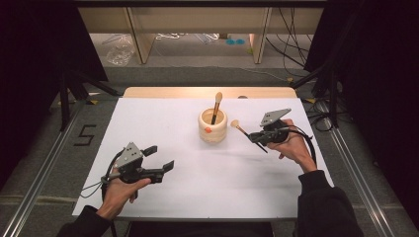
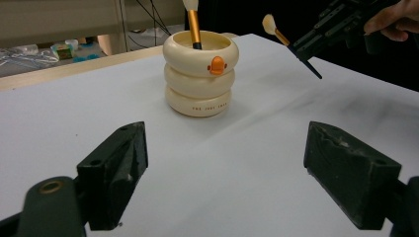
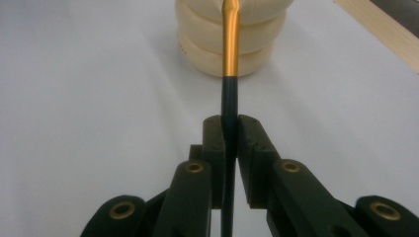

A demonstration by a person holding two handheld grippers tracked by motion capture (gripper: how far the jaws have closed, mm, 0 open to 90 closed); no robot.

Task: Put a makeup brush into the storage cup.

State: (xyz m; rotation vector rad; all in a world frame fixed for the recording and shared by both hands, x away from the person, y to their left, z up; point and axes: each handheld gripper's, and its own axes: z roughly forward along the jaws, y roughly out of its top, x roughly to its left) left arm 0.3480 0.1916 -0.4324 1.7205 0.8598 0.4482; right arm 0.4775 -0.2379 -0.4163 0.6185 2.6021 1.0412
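Brush pinched in my right tool [image 1: 258, 136], tip aimed at the holder.

The slim brush [image 3: 230, 54], black handle and gold ferrule, slants bristles-up beside the glossy cream ringed holder [image 1: 213, 129]; my left tool [image 1: 160, 158] rests spread over the worktop [image 1: 212, 182].

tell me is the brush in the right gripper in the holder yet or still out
Out. The right gripper clamps the brush in the air beside the holder.
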